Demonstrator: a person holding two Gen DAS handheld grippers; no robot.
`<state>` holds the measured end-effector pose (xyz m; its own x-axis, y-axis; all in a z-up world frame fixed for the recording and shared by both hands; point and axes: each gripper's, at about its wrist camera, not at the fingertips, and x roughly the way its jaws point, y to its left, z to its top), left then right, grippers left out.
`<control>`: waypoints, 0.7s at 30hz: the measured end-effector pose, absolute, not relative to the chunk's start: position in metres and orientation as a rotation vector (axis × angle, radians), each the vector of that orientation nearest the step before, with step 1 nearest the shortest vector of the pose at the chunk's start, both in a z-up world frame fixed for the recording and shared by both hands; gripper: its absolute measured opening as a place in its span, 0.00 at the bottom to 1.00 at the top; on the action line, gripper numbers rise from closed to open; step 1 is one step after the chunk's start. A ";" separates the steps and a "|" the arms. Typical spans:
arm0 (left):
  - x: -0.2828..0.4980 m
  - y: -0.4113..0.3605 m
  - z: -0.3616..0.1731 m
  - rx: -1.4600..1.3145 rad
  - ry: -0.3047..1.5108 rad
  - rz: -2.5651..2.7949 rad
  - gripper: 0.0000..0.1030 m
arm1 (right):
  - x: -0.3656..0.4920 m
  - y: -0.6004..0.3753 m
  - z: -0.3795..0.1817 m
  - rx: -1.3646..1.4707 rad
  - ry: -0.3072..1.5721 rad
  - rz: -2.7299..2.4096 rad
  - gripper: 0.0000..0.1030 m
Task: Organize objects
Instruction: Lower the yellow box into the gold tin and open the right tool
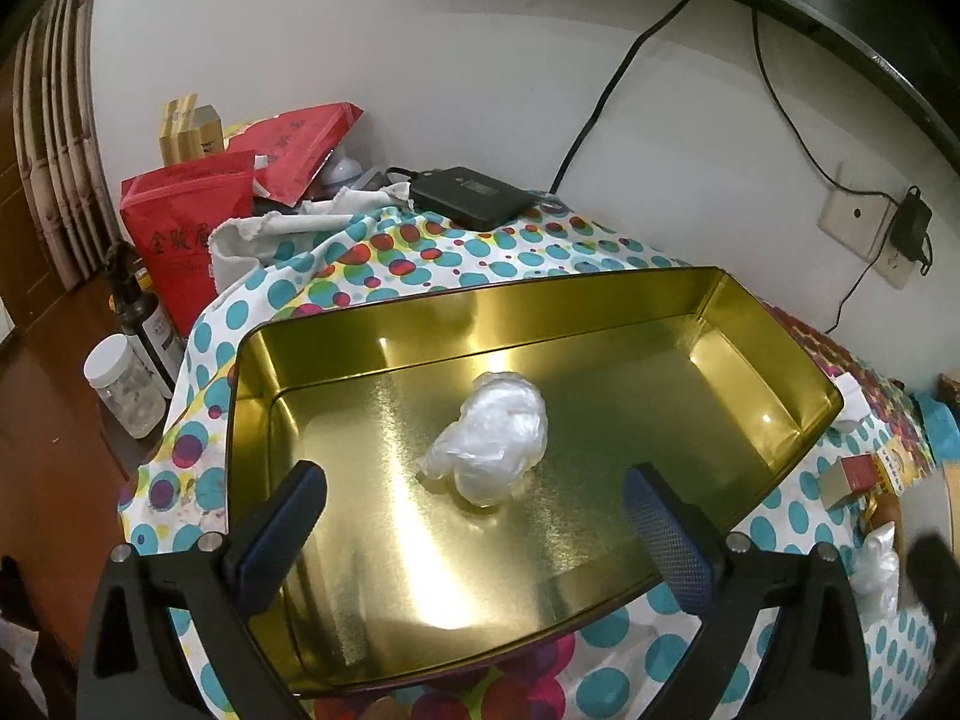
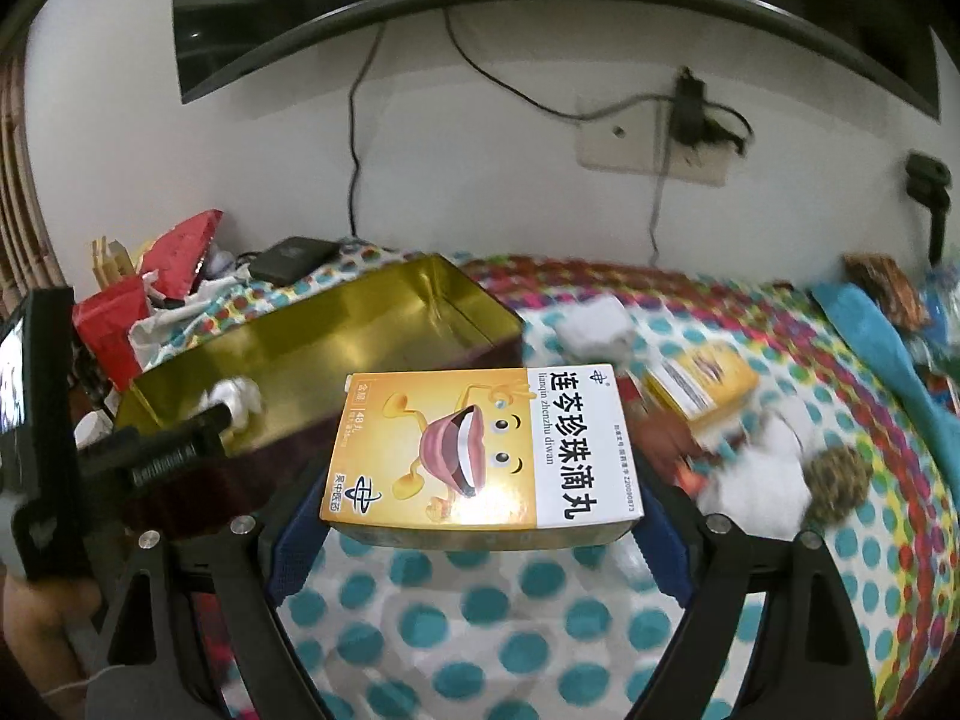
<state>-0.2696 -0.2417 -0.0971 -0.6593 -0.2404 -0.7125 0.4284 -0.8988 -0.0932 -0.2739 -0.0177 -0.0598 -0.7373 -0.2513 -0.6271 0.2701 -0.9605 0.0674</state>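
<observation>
A gold metal tin lies open on the polka-dot cloth. A crumpled clear plastic bag lies in its middle. My left gripper hovers over the tin's near part, open and empty, the bag just beyond its fingertips. My right gripper is shut on an orange and white medicine box, held flat above the cloth, right of the tin. The left gripper's body shows at the left of the right wrist view.
Red bags, a dark bottle and a jar stand left of the tin. A black box lies behind it. Right of the tin lie another orange box, white wads, a brown ball and a teal item.
</observation>
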 end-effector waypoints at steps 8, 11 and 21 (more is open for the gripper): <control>-0.244 -0.248 -0.094 1.028 0.416 -2.536 0.99 | -0.326 -0.076 -0.050 0.978 0.124 -2.634 0.85; -0.239 -0.249 -0.093 1.016 0.418 -2.555 0.99 | -0.342 -0.100 -0.057 1.015 0.164 -2.600 0.85; -0.242 -0.246 -0.097 1.015 0.406 -2.568 0.99 | -0.367 -0.136 -0.084 1.121 0.229 -2.531 0.86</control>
